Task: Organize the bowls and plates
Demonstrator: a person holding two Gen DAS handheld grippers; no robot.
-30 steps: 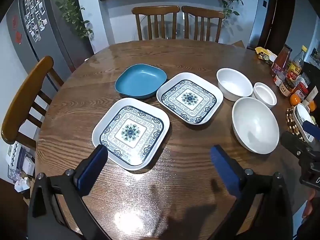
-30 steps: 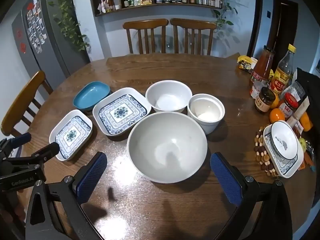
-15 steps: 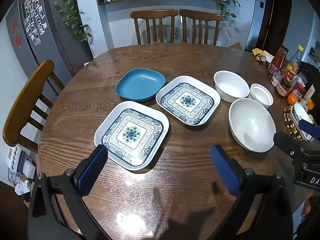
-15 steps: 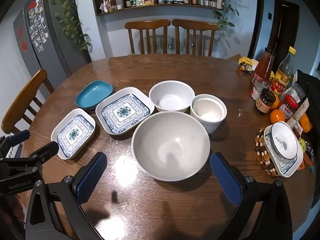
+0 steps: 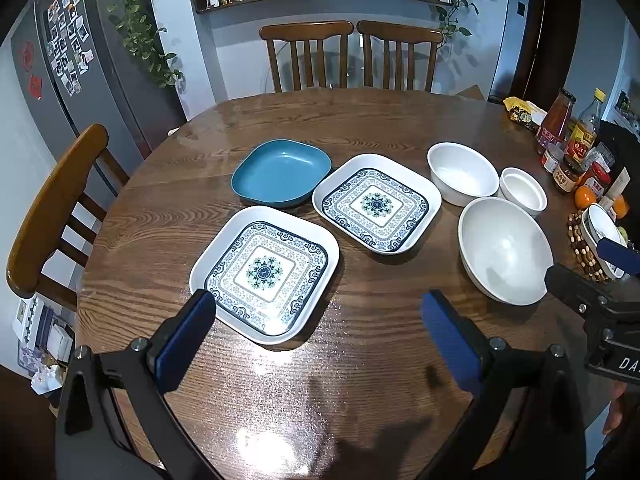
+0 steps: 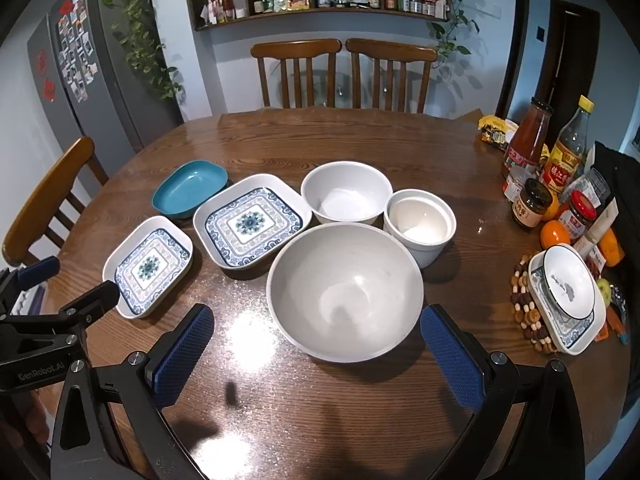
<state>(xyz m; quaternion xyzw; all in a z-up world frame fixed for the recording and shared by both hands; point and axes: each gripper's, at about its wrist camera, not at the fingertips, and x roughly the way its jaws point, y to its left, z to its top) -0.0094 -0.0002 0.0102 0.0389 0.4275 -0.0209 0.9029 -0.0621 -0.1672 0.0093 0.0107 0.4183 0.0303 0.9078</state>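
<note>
The round worktop (image 6: 360, 136) carries everything unstacked: the big white bowl (image 6: 344, 292) sits just ahead of the right hand-held gripper (image 6: 316, 344), and 2 smaller bowls lie beyond it. Of 2 patterned plates, the nearer plate (image 5: 264, 272) lies just ahead of the left hand-held gripper (image 5: 318, 338). Both hand-held grippers hang spread and empty, likely lined up for a first pick.

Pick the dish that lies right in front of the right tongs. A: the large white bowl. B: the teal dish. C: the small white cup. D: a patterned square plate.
A: in the right wrist view the large white bowl sits on the table just ahead of the open right tongs, which hold nothing and do not touch it.
</note>
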